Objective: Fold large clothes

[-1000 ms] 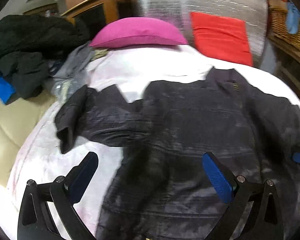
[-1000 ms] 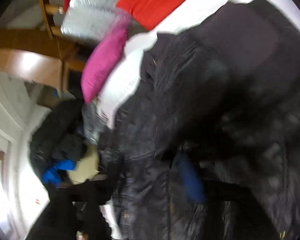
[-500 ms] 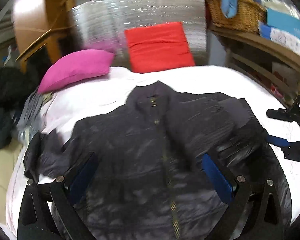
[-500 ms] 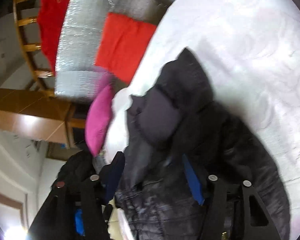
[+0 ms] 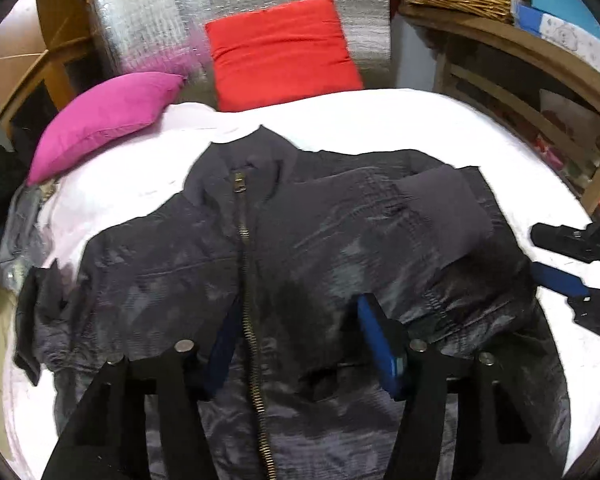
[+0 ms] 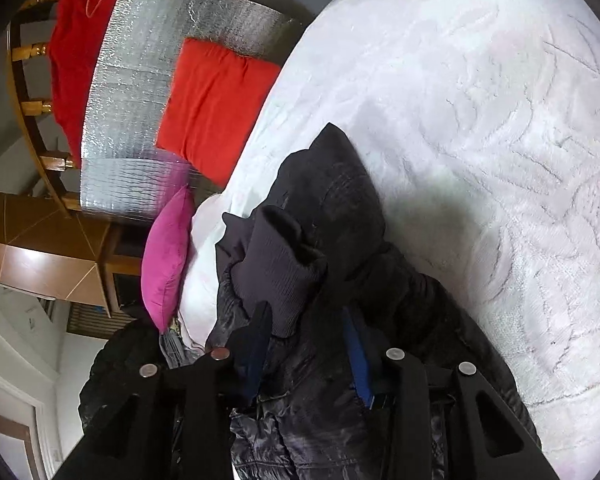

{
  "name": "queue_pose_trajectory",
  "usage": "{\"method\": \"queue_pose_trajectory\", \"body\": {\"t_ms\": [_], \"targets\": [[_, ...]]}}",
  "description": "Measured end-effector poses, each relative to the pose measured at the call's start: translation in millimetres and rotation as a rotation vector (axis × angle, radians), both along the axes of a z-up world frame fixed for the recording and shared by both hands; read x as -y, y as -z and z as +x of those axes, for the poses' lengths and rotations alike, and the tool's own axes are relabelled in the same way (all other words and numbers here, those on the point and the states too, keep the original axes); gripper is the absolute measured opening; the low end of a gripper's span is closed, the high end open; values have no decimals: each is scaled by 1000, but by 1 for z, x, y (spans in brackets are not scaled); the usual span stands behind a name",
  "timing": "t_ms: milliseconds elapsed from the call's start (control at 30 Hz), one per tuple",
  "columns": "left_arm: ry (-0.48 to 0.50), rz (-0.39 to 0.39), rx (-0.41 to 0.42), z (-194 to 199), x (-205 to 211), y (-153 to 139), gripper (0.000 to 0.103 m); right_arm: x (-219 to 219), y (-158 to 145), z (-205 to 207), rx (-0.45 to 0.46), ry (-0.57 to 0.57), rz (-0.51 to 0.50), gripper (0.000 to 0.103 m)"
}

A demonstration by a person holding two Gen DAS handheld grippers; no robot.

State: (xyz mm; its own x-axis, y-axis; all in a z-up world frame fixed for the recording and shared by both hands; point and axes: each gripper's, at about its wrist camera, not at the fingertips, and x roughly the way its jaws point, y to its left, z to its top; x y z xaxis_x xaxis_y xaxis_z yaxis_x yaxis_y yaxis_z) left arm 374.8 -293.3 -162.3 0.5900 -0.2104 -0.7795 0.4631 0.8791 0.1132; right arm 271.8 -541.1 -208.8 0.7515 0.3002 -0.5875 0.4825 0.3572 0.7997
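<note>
A: Left wrist view first. Dark jacket (image 5: 284, 280) spread front-up on the white bed (image 5: 380, 120), collar toward the pink pillow (image 5: 104, 116) and red cushion (image 5: 280, 64), brass zipper (image 5: 246, 280) shut down the middle. One sleeve already folded in across the chest, knit cuff (image 5: 440, 216) on top; other sleeve trailing off toward the bed's edge.

B: And the left gripper (image 5: 296, 340)?

A: Just been closing, jaws now part open, straddling the zipper over the lower front. Cloth between them, but pads not seen pressing on it. No hold, by the look of it.

B: Right wrist view?

A: Right gripper (image 6: 308, 344) low over the folded sleeve, the jacket (image 6: 332, 208) bunched up ahead. Also just been closing, jaws narrower now, fabric between them. Whether pinched or only bracketed, cannot tell: cloth hides the pad faces. Same gripper (image 5: 576, 264) visible from the left view, at the jacket's edge.

B: Handling?

A: Probably light but bulky, soft, with a shiny, slippery shell; likely to slide and spring back out of a fold. Better to pinch at seams, hem or the ribbed cuff than mid-panel. Zipper line the stiffest part, a fair axis for folding.
</note>
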Motion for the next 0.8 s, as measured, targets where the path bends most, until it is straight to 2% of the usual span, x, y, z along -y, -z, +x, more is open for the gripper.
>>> {"method": "queue_pose_trajectory", "body": {"t_ms": [33, 67, 200, 267, 333, 433, 600, 800], "targets": [[4, 3, -6, 0, 2, 2, 82, 1, 2, 1, -5, -2, 6, 39], [-1, 21, 0, 0, 4, 4, 85, 0, 3, 2, -10, -4, 8, 39], [3, 44, 3, 1, 5, 13, 85, -2, 10, 7, -48, -16, 16, 39], [-7, 52, 0, 3, 2, 16, 77, -2, 15, 9, -67, -20, 19, 39], [5, 51, -31, 8, 0, 22, 36, -3, 19, 11, -88, -27, 20, 40], [4, 16, -65, 13, -7, 27, 20, -3, 24, 12, -112, -34, 22, 38], [-21, -107, -94, 17, -38, 18, 18, -3, 26, 13, -131, -48, 2, 38], [-92, -179, -166, 16, -83, 17, 18, -5, 27, 14, -145, -62, -27, 38]]}}
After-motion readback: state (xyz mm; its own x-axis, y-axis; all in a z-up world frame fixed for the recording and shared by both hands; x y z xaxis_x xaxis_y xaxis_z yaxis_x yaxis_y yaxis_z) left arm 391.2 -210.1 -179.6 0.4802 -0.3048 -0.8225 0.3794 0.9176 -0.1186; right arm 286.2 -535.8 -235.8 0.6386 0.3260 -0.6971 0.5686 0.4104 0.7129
